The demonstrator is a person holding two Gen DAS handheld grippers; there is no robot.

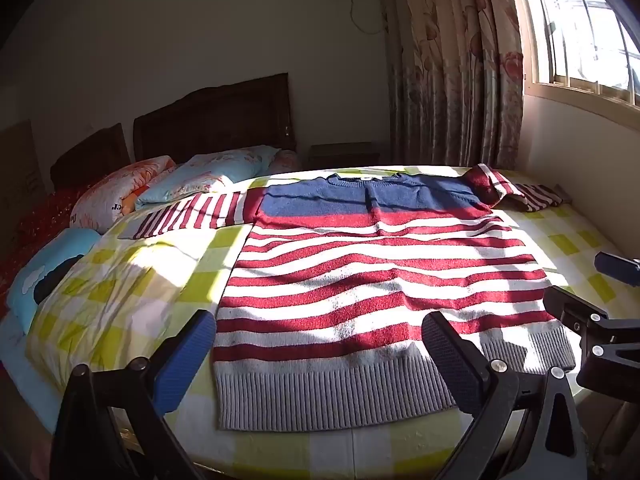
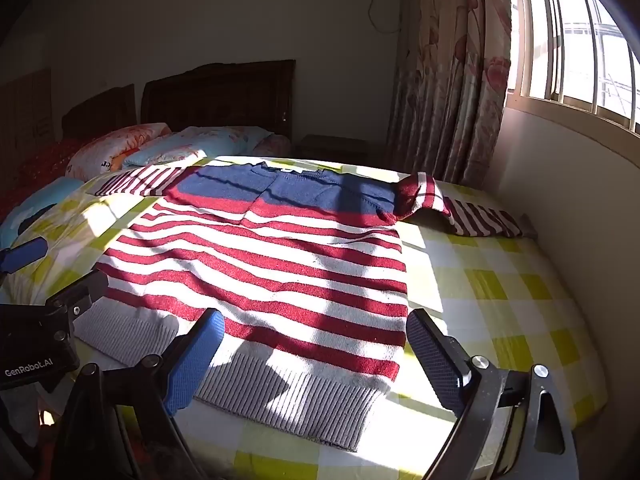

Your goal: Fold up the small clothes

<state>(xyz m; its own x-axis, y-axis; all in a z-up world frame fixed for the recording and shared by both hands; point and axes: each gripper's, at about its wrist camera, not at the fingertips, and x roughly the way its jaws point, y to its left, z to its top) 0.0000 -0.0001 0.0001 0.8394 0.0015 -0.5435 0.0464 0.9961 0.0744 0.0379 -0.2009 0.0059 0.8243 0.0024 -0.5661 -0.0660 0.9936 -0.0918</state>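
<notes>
A small knit sweater (image 1: 372,280) with red and white stripes, a blue yoke and a grey ribbed hem lies flat on the bed, hem toward me. It also shows in the right wrist view (image 2: 264,276). Its left sleeve (image 1: 188,212) lies spread out; its right sleeve (image 1: 516,192) is bunched and partly folded. My left gripper (image 1: 320,344) is open and empty, hovering above the hem. My right gripper (image 2: 316,344) is open and empty above the hem's right corner. The right gripper's body shows at the left view's right edge (image 1: 600,328); the left gripper's body shows at the right view's left edge (image 2: 40,320).
The bed has a yellow-checked sheet (image 1: 120,288). Pillows (image 1: 216,176) and a dark headboard (image 1: 212,116) lie at the far end. A wall with a window (image 2: 580,40) and floral curtain (image 2: 448,72) runs along the right.
</notes>
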